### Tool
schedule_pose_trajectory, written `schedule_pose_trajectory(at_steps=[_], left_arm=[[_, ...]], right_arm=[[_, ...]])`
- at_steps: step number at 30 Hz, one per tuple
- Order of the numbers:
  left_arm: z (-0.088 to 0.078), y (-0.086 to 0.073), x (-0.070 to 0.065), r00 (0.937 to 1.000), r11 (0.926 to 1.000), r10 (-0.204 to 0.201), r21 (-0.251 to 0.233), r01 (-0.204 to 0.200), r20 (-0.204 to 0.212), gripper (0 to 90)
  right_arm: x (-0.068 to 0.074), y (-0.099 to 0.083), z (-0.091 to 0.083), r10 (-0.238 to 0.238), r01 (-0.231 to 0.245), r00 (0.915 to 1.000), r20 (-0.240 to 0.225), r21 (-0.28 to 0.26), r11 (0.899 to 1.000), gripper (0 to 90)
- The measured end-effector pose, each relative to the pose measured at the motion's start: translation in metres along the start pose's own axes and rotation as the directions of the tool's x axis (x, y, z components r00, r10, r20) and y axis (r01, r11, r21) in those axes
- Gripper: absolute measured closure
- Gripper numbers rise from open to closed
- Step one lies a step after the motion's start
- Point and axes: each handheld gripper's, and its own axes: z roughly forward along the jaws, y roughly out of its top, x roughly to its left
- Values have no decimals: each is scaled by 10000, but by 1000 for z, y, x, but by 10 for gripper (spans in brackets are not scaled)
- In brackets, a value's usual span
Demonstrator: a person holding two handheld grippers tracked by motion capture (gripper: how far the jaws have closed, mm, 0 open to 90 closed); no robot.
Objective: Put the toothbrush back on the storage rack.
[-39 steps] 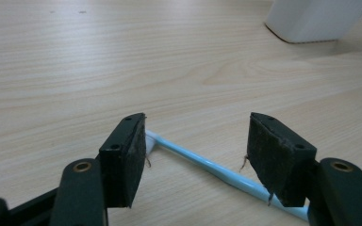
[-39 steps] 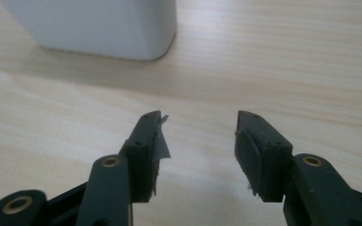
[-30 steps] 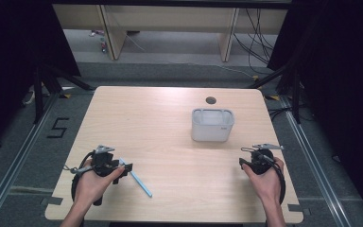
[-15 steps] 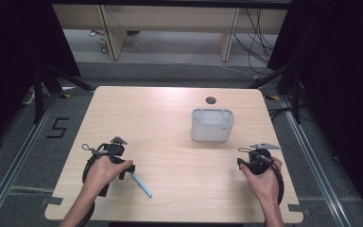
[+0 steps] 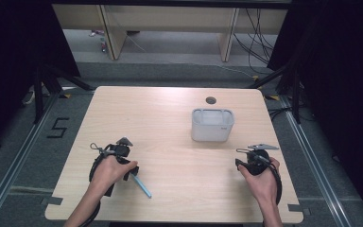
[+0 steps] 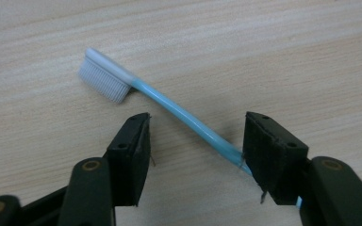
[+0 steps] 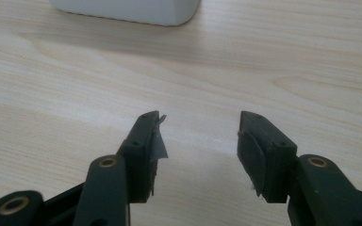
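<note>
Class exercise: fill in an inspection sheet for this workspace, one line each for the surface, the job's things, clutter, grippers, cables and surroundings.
Surface: pale wooden table, with a round hole near its far edge.
Job's things: blue toothbrush with a white head lying flat; white container standing farther back.
Clutter: nothing seen.
Grippers: left gripper open, jaws just been closing, straddling the toothbrush handle, which runs behind the right-hand jaw in its view; no firm grip visible. Right gripper open over bare wood, nothing between its jaws.
Cables: a black cable loops by the left gripper; more cables on the floor behind.
Surroundings: grey floor, dark curtains, wooden furniture legs beyond.
</note>
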Motion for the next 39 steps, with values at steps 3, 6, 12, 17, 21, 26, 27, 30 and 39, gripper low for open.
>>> schedule_pose_trajectory(at_steps=[3,6,12,17,21,26,27,30,39], left_arm=[[0,0,-2,9997,9997,247,20,-247,-59,459],[2,-1,-3,9986,9986,515,122,-513,-119,500],[2,-2,-5,9969,9969,764,180,-760,-189,579],[3,-3,-5,9930,9934,1144,130,-1141,-295,648],[2,-4,-5,9882,9883,1512,222,-1507,-226,697],[0,-5,-5,9791,9784,2024,464,-2015,-175,765],[3,-6,-5,9796,9800,1989,142,-1986,-271,773],[2,-6,-5,9731,9730,2292,322,-2284,-238,801],[0,-7,-1,9400,9397,3401,464,-3388,-252,833]], right_arm=[[0,0,1,65,-67,9998,-198,-113,9999,502],[2,1,1,175,-175,9998,-30,-187,9997,502],[0,1,0,-42,42,10000,10,-310,9995,501],[1,0,0,-38,39,10000,61,-217,9998,501],[3,1,-1,134,-138,9996,-228,-165,9998,501],[3,1,1,61,-63,10000,-77,-209,9998,501],[3,1,0,112,-114,9999,-103,-171,9998,501],[2,1,-1,-19,16,9996,-292,-116,9999,501],[7,0,-2,563,-563,9981,-259,-13,9984,501]])
